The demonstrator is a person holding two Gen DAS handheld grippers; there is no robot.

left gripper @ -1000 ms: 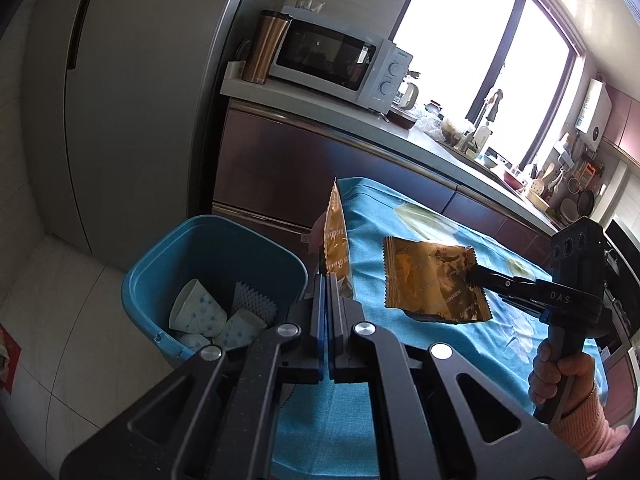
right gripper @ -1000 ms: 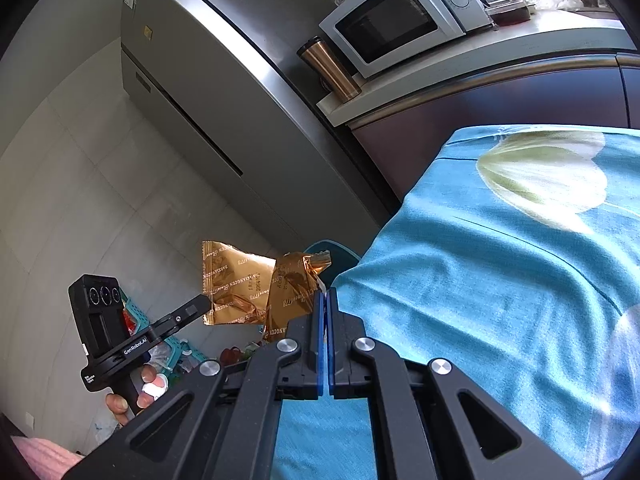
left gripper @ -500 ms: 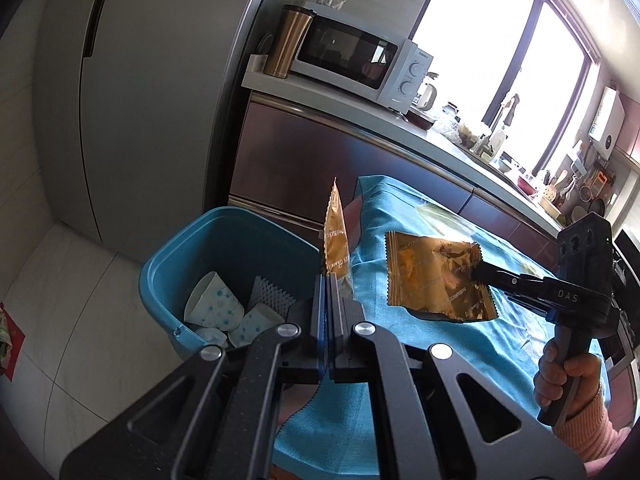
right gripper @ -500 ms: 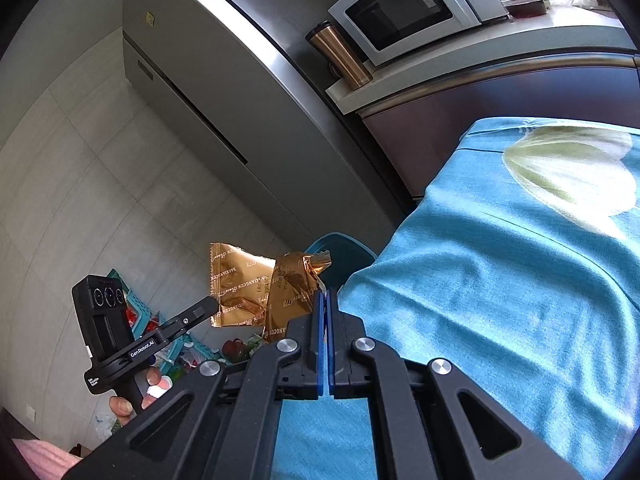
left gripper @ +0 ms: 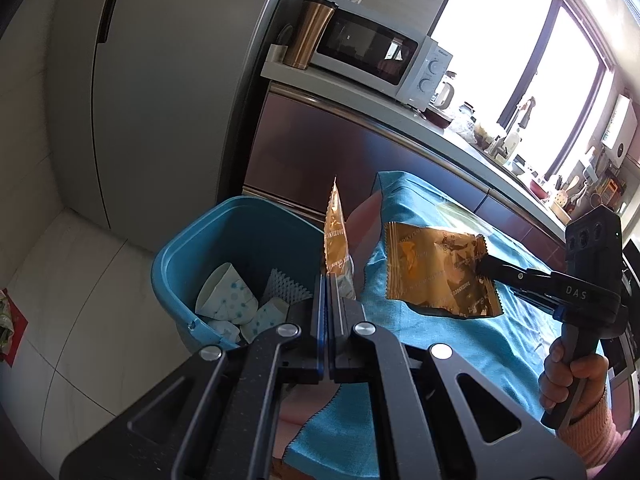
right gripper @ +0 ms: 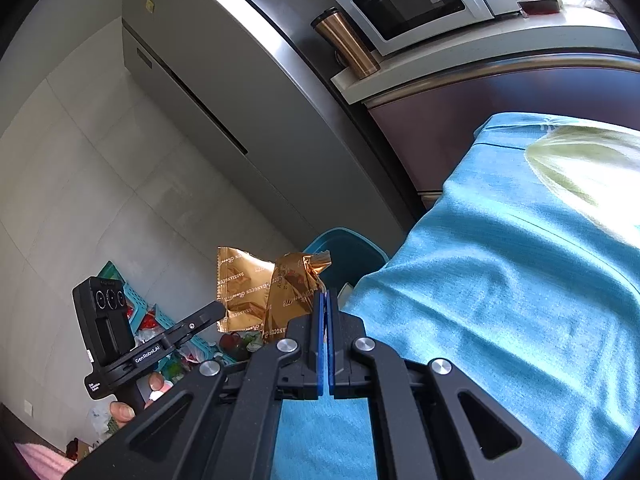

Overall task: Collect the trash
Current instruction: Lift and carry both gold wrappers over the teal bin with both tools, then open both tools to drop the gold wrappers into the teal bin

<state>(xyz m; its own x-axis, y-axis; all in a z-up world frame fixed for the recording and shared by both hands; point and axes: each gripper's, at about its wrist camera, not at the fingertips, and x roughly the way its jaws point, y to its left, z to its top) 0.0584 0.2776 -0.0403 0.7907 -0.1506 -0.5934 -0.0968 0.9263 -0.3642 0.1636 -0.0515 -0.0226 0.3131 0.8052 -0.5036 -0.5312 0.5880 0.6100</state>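
Wrappers: 2 gold ones, each held in clenched jaws. Left gripper (left gripper: 326, 280) holds its wrapper (left gripper: 335, 236) edge-on above the blue bin (left gripper: 208, 248); right gripper (left gripper: 486, 266) holds its wrapper (left gripper: 436, 272) over the blue-clothed counter (left gripper: 460, 340).

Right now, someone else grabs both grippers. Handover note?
Left gripper: shut on a gold foil snack wrapper, held edge-up by the blue plastic bin.
Right gripper: shut on a second gold foil wrapper, over the teal tablecloth near its bin-side edge.
Done: paper cups already binned.
Left: drop both wrappers in the bin.
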